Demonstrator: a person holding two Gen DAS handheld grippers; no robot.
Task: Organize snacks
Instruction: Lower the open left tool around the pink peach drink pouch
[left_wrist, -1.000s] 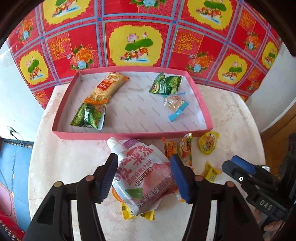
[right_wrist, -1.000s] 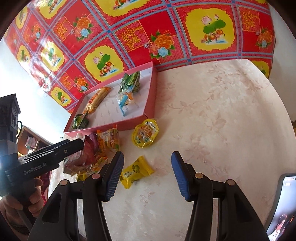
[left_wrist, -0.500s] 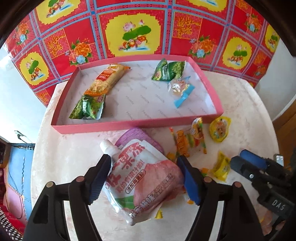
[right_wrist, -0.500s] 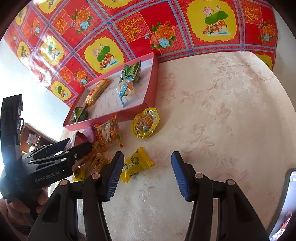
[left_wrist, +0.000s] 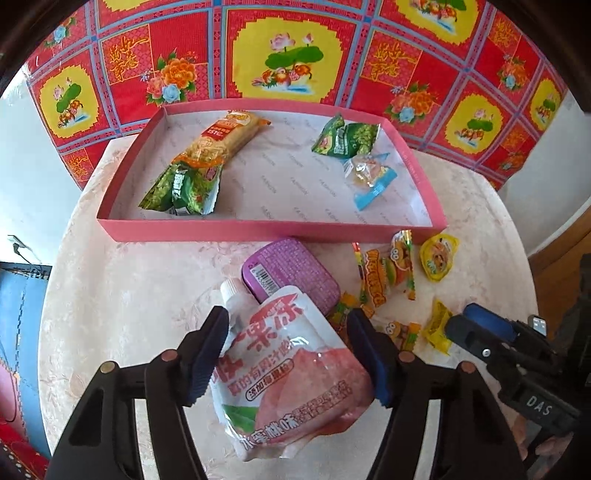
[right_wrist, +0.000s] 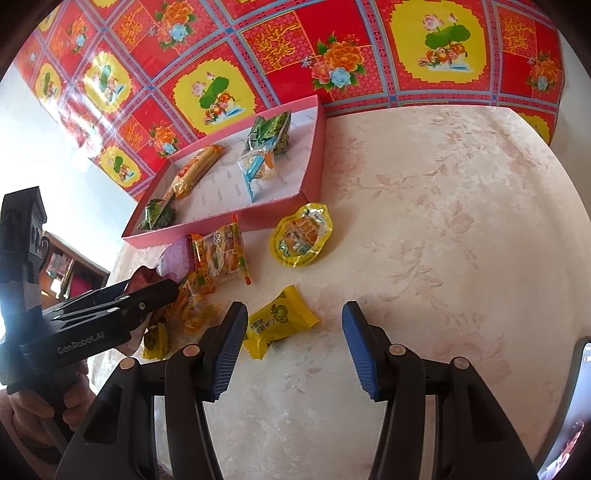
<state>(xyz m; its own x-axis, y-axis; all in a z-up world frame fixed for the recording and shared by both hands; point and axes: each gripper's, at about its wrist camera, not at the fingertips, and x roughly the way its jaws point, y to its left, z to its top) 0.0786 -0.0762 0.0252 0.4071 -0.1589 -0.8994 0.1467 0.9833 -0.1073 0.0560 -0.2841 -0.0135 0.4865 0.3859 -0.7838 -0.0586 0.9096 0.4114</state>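
My left gripper (left_wrist: 288, 354) is shut on a white and pink peach juice pouch (left_wrist: 291, 373) and holds it above the table, in front of the pink tray (left_wrist: 266, 232). The tray holds a long orange snack bar (left_wrist: 218, 142), two green packets (left_wrist: 181, 188) and a blue-ended candy (left_wrist: 369, 177). Under the pouch lies a purple tin (left_wrist: 291, 269). My right gripper (right_wrist: 291, 347) is open and empty over the table, just right of a yellow candy (right_wrist: 277, 321). The left gripper also shows in the right wrist view (right_wrist: 110, 306).
Loose snacks lie in front of the tray: an orange burger-print packet (left_wrist: 388, 269), a round yellow jelly cup (right_wrist: 301, 236), small yellow candies (left_wrist: 437, 326). The round marble-pattern table (right_wrist: 443, 221) stretches to the right. A red patterned cloth (left_wrist: 288, 55) hangs behind.
My left gripper has lifted the pouch and drawn it back from the tray, uncovering the purple tin. My right gripper has moved slightly closer to the yellow candy.
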